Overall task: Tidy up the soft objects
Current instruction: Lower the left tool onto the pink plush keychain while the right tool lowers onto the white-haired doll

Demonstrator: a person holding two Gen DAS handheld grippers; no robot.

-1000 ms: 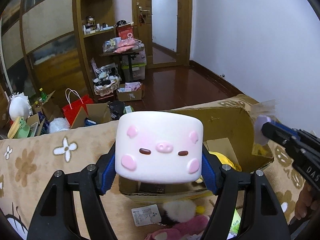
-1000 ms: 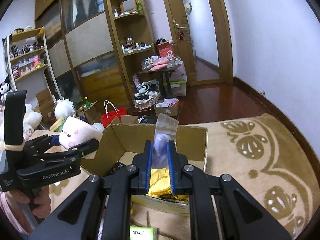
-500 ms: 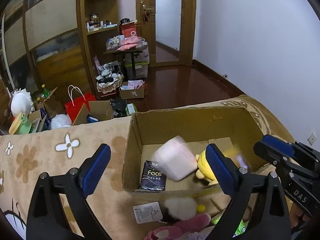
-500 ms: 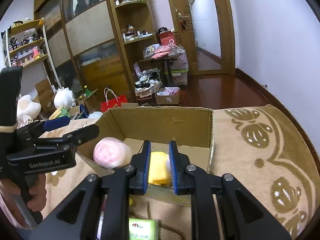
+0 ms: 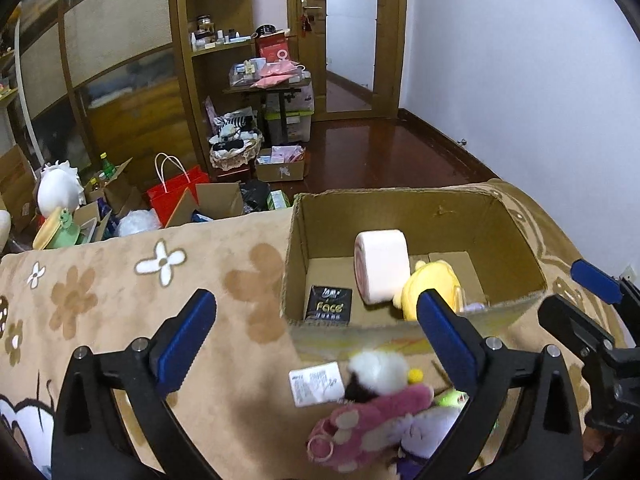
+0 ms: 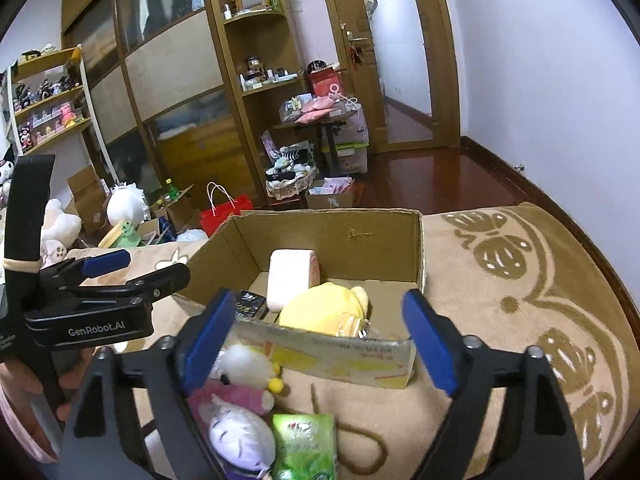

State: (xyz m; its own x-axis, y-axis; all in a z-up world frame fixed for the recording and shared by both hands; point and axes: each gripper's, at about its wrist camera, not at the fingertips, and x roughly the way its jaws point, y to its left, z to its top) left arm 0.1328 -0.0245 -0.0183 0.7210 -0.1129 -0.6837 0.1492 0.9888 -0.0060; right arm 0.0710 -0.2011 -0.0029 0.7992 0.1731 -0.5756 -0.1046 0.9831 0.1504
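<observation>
Cardboard box (image 5: 516, 236) holds pink plush (image 5: 382, 272), yellow plush (image 6: 324, 310), black packet (image 5: 329, 303); both grippers' fingers spread, empty

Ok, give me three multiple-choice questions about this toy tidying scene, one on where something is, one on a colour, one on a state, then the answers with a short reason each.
1. Where is the white pig cushion?
A. In the left gripper
B. Inside the cardboard box
C. On the blanket outside the box

2. What colour is the plush toy lying beside the cushion in the box?
A. Yellow
B. Red
C. Blue

3. How does the left gripper stand?
A. Shut on the cushion
B. Shut on a tissue pack
C. Open and holding nothing

Answers:
1 B, the cushion leans against the box's back wall in both views.
2 A, the rounded plush next to the cushion is plainly yellow.
3 C, its blue pads stand wide apart with only blanket and box showing between them.
</observation>
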